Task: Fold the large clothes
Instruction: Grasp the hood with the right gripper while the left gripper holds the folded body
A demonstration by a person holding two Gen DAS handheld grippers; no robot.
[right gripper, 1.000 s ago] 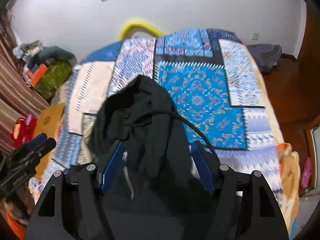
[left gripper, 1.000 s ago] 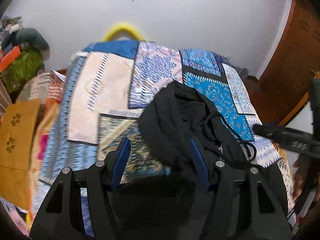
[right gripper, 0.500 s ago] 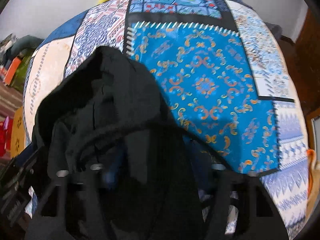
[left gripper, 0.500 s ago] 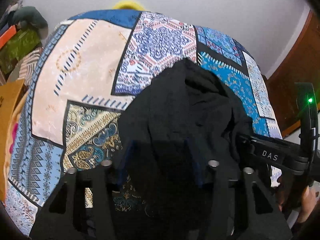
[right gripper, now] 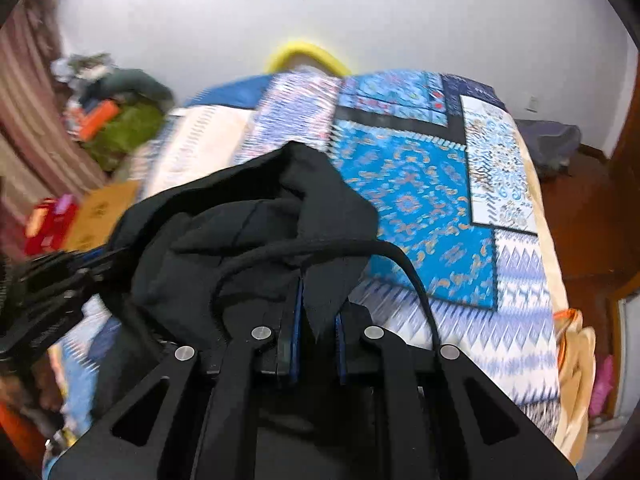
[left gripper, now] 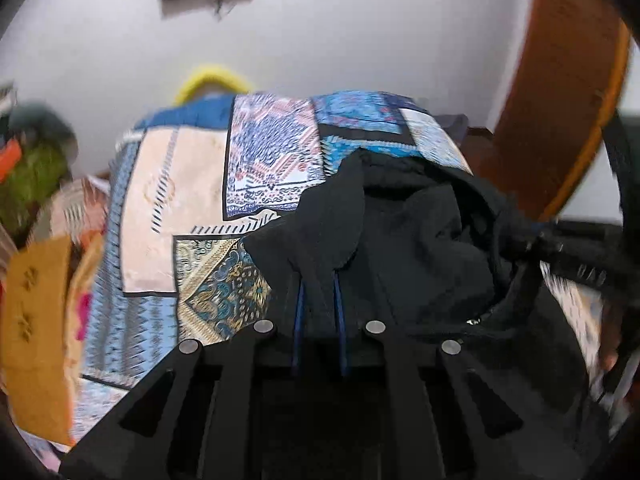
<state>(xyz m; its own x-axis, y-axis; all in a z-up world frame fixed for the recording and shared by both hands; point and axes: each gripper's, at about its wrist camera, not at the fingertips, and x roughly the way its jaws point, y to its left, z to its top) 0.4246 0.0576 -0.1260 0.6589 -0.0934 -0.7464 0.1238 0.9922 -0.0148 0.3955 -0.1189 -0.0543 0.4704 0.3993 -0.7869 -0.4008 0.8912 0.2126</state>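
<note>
A black hooded garment (left gripper: 420, 248) hangs bunched over the near part of a bed with a patchwork cover (left gripper: 180, 200). My left gripper (left gripper: 318, 288) is shut on a fold of the black garment near its left edge. My right gripper (right gripper: 318, 304) is shut on another fold of the same garment (right gripper: 260, 232), with a black drawstring (right gripper: 412, 276) looping over its right finger. The right gripper shows at the right of the left wrist view (left gripper: 568, 256), and the left gripper at the left of the right wrist view (right gripper: 52, 280).
The patchwork cover (right gripper: 420, 200) fills the bed up to a yellow bed frame arch (right gripper: 308, 52) by the white wall. Piled clothes and boxes (right gripper: 108, 108) lie to the left of the bed. A wooden door (left gripper: 560, 100) and wooden floor (right gripper: 580, 220) are to the right.
Both grippers went from open above the garment to shut on its folds. They have risen and tipped back, lifting the black garment off the bed cover.
</note>
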